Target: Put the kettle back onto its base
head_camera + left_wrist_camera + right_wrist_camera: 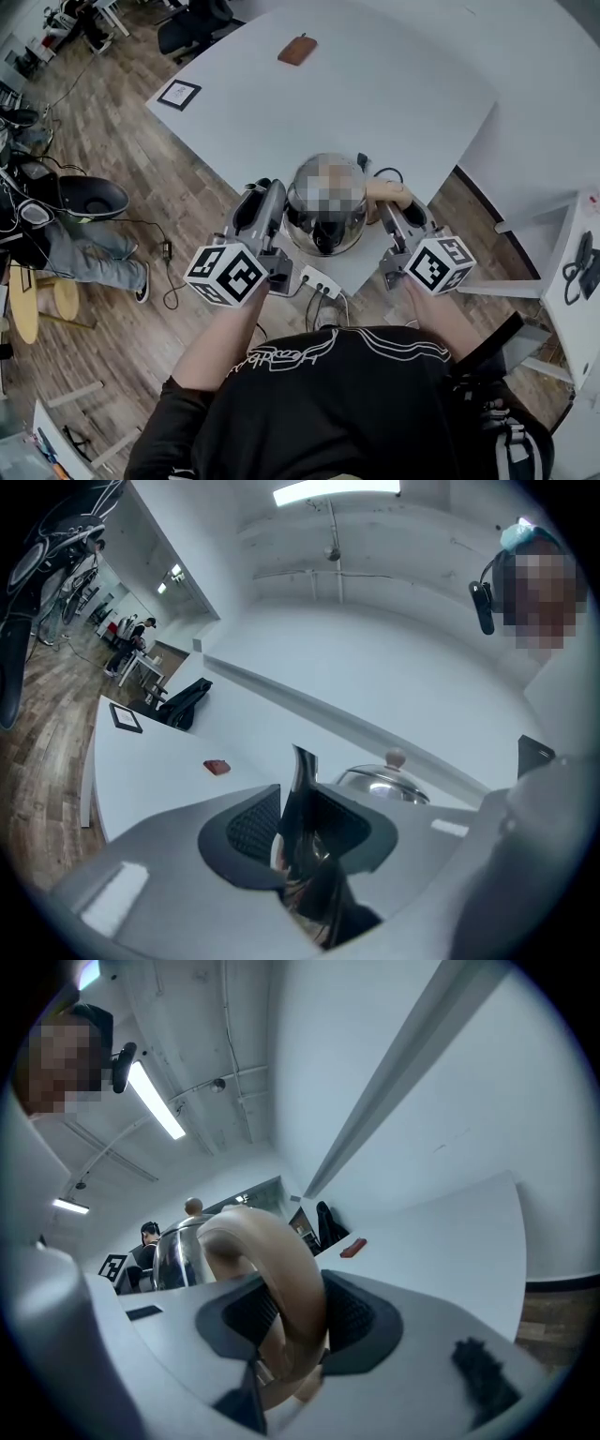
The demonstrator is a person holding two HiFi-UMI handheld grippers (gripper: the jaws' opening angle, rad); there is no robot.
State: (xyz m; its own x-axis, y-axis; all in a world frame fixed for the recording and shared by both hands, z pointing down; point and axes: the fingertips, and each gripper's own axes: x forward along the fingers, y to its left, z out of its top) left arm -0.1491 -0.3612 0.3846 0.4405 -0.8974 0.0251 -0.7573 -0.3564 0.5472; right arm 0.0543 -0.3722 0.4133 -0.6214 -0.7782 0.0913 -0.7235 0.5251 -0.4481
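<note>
Holding the kettle (323,234) between them at the near corner of the table (394,94), the left gripper (300,836) has its jaws partly closed on the spout (302,778), while the right gripper (291,1321) clamps the wooden handle (281,1260) with jaws set wider.

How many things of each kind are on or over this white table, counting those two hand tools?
kettle: 1
brown pouch: 1
marker card: 1
socket strip: 1
grippers: 2, the left gripper and the right gripper
Total: 6

Black tee (328,403), white script (281,354); grey L gripper (267,192), R gripper (398,211), b&w cubes (230,274).
</note>
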